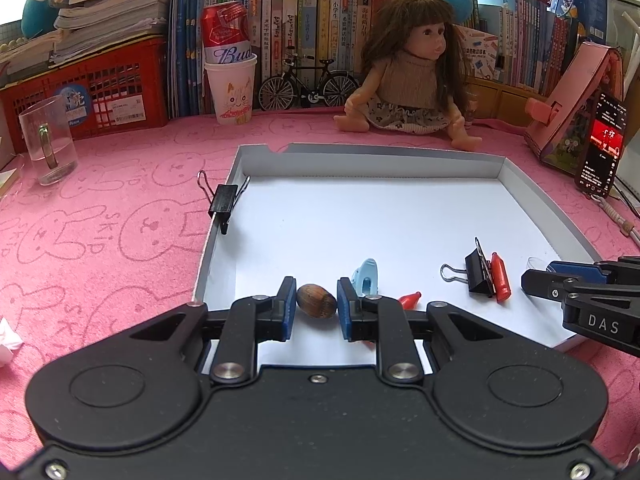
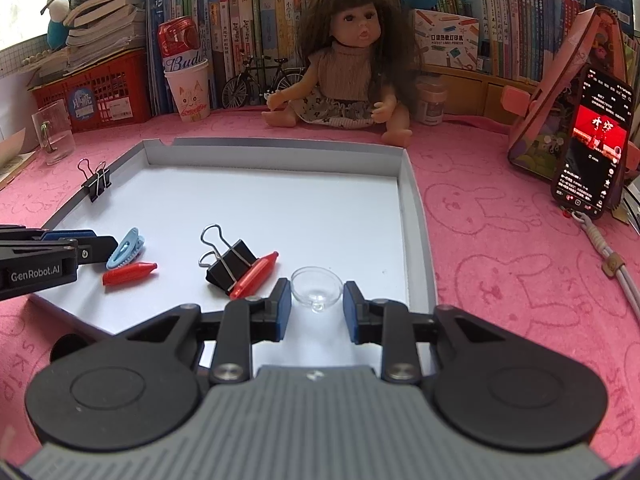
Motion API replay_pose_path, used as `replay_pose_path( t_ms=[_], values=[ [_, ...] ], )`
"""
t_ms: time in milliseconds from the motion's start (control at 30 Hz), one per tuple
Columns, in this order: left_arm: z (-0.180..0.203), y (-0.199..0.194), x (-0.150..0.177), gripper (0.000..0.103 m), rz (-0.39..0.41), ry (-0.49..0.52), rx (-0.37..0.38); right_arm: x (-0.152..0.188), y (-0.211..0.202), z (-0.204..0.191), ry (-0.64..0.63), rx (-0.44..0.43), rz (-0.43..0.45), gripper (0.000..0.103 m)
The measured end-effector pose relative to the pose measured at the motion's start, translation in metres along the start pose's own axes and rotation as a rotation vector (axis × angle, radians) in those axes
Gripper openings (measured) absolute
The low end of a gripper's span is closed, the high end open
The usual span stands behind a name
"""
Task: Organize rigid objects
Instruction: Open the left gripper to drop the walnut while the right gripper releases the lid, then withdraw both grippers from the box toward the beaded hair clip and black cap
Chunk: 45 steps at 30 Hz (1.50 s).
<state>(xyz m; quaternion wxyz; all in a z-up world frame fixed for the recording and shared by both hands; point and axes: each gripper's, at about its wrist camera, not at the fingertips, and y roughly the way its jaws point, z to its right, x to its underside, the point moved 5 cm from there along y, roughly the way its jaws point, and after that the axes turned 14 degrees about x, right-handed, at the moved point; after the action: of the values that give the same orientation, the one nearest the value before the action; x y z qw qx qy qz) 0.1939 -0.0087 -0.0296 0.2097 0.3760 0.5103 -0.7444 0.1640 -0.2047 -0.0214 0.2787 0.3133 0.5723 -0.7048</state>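
Through my left wrist camera, my left gripper (image 1: 316, 306) sits low in the centre of the frame with its blue pads (image 1: 287, 307) drawn in narrow on a brown nut (image 1: 316, 305), each pad meeting one end of it. The nut lies over the near edge of the white tray (image 1: 400, 168), which fills the middle of the picture on the pink rabbit-print cloth (image 1: 100, 220). Just right of my pads is a light blue clip (image 1: 366, 276), and a small red cap (image 1: 410, 300) peeks out beside my right finger. Further right, a black binder clip (image 1: 478, 276) lies touching a second red cap (image 1: 501, 278). Another binder clip (image 1: 225, 202) is clamped on the tray's left wall. My right gripper (image 1: 536, 280) enters from the right edge. Through my right wrist camera, my right gripper (image 2: 316, 306) brackets a clear plastic suction cup (image 2: 317, 285) at lower centre; whether the pads actually press its rim I cannot tell. The cup rests on the tray floor near the right wall (image 2: 416, 216). Left of it lie the black binder clip (image 2: 232, 264) and red cap (image 2: 256, 274), touching, then the other red cap (image 2: 130, 272) and blue clip (image 2: 127, 249) beside my left gripper (image 2: 96, 248) at the left edge. A doll (image 2: 348, 68) sits at upper centre behind the tray.
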Motion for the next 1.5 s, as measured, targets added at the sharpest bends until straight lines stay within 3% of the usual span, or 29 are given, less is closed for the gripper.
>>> replay_pose_path(
  t_ms=[300, 600, 767, 1000, 1200, 1267, 1333, 1500],
  values=[
    [-0.001, 0.001, 0.000, 0.022, -0.004, -0.012, 0.003, -0.001, 0.000, 0.000, 0.006, -0.012, -0.002, 0.041],
    [0.001, -0.012, -0.001, 0.048, 0.024, -0.032, 0.033, -0.003, -0.012, 0.002, 0.012, -0.021, 0.030, 0.055],
    [0.006, -0.030, -0.002, 0.052, 0.055, -0.022, 0.051, -0.003, -0.026, 0.005, 0.013, -0.034, 0.070, 0.061],
    [0.020, -0.058, 0.002, 0.065, 0.101, -0.004, 0.110, 0.004, -0.054, 0.003, -0.019, -0.074, 0.163, 0.075],
    [0.029, -0.073, 0.013, 0.066, 0.117, 0.002, 0.133, 0.014, -0.073, 0.000, -0.053, -0.102, 0.218, 0.084],
    [0.030, -0.077, 0.017, 0.070, 0.117, 0.000, 0.140, 0.018, -0.077, 0.000, -0.062, -0.103, 0.223, 0.085],
    [0.031, -0.081, 0.021, 0.081, 0.125, 0.002, 0.147, 0.023, -0.079, -0.001, -0.069, -0.105, 0.224, 0.085],
    [0.037, -0.092, 0.033, 0.081, 0.156, 0.034, 0.158, 0.036, -0.082, 0.000, -0.063, -0.119, 0.221, 0.086]
  ],
)
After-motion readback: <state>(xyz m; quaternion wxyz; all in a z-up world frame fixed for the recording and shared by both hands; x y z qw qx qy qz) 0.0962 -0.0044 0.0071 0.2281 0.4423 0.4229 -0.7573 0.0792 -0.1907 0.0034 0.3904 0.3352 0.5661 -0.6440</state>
